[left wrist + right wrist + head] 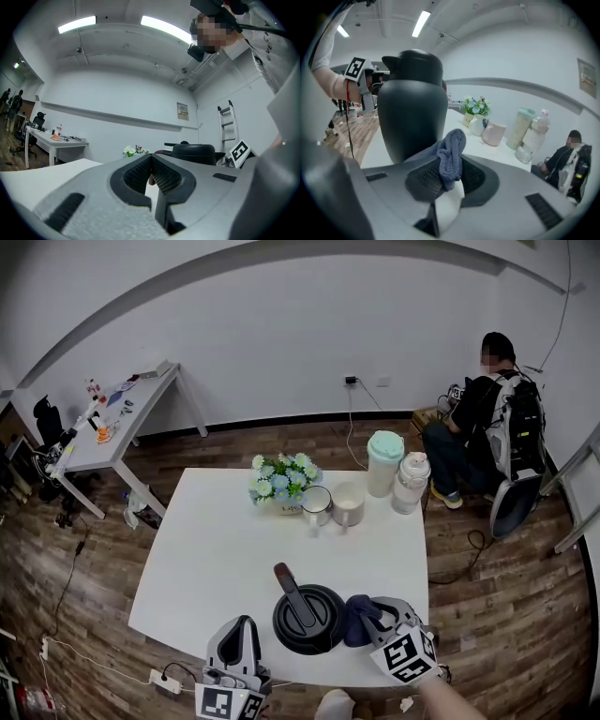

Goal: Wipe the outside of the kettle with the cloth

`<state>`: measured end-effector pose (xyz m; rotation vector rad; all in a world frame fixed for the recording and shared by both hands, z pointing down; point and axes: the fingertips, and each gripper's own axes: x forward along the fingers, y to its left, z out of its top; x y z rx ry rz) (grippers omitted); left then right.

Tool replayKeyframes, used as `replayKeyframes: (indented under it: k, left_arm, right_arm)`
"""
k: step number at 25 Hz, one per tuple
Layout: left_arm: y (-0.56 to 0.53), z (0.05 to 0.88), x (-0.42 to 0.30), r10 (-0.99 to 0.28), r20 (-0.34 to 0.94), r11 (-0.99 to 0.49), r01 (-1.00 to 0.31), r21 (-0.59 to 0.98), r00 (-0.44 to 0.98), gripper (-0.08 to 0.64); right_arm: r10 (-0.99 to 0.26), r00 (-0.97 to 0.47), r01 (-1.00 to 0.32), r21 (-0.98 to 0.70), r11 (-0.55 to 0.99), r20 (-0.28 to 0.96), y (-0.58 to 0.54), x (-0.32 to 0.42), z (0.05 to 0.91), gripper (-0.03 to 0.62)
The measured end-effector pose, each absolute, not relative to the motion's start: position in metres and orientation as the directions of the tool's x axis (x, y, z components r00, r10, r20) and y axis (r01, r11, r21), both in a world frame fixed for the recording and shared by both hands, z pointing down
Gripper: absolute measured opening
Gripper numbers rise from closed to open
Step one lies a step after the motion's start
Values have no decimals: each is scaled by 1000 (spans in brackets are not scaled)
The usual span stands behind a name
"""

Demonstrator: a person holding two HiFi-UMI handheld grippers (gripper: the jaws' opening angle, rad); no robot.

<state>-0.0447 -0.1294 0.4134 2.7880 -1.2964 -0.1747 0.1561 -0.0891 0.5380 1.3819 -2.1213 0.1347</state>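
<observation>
Head view: left gripper (240, 626) cut off by bottom edge at 6 o'clock, marker cube half gone. Kettle (307, 618) seen from above, side wall hidden. Cloth (356, 622), at kettle's 3 o'clock, partly under right gripper (382, 615). Clutter on far desk (112, 442), 10 o'clock, too small to tell.
Left gripper view: kettle lower body hidden behind gripper shell.
Right gripper view: cloth's lower end hidden between jaws; kettle base hidden.

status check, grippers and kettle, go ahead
Left gripper shut, empty, left of kettle. Right gripper shut on cloth, at kettle's right side. Cups well back, nothing blocking.
</observation>
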Motion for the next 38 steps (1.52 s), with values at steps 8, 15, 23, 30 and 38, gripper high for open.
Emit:
replayKeyframes:
  k: [8, 15, 23, 30, 38]
  left_arm:
    - [-141, 409, -43, -766, -92, -643, -755, 131, 636, 6]
    - [-153, 387, -36, -746, -150, -666, -733, 137, 649, 6]
    - [-159, 368, -27, -719, -190, -685, -728, 33, 668, 7]
    - [-148, 359, -19, -742, -182, -667, -739, 98, 646, 6]
    - [-147, 358, -24, -827, -176, -551, -831, 72, 534, 6]
  right_arm:
    - [-935, -310, -852, 386, 354, 172, -106, 158, 383, 55]
    - [-907, -419, -849, 342, 404, 32, -119, 126, 319, 55]
    - [-809, -550, -675, 460, 577, 207, -115, 86, 315, 55]
    - [-689, -660, -561, 413, 717, 299, -122, 76, 313, 55]
    - [-501, -777, -437, 246, 865, 382, -120, 61, 338, 55]
